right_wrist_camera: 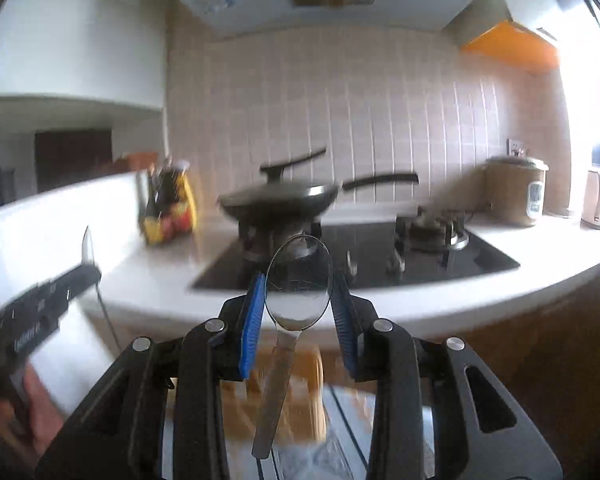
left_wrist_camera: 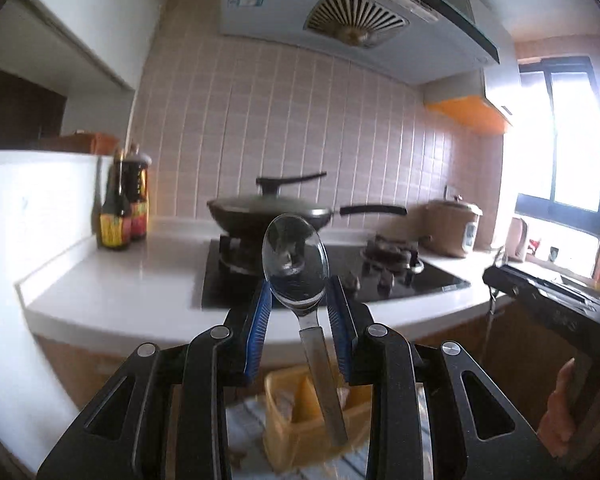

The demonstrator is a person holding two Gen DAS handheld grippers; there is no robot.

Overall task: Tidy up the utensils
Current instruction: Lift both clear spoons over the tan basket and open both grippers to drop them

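In the left wrist view my left gripper [left_wrist_camera: 300, 280] is shut on a metal spoon [left_wrist_camera: 294, 256], its blue pads [left_wrist_camera: 260, 320] pressing both sides of the bowl. The handle hangs down toward a yellow divided box [left_wrist_camera: 296, 412] below. The right wrist view shows the same hold: my right gripper [right_wrist_camera: 299, 276] is shut on a second spoon [right_wrist_camera: 299, 296] by its bowl, handle down over the blurred yellow box [right_wrist_camera: 304, 384]. Each gripper shows in the other's view: the right gripper [left_wrist_camera: 540, 292] at the right edge, and the left gripper [right_wrist_camera: 52, 292] at the left with its spoon tip [right_wrist_camera: 87, 246] sticking up.
Ahead runs a white counter [left_wrist_camera: 132, 280] with a black gas hob [left_wrist_camera: 420, 276]. A lidded wok [left_wrist_camera: 268, 208] stands on the left burner. Sauce bottles [left_wrist_camera: 122, 208] stand at the left, a rice cooker [left_wrist_camera: 454, 226] and a kettle [right_wrist_camera: 596, 200] at the right. A range hood [left_wrist_camera: 352, 20] hangs above.
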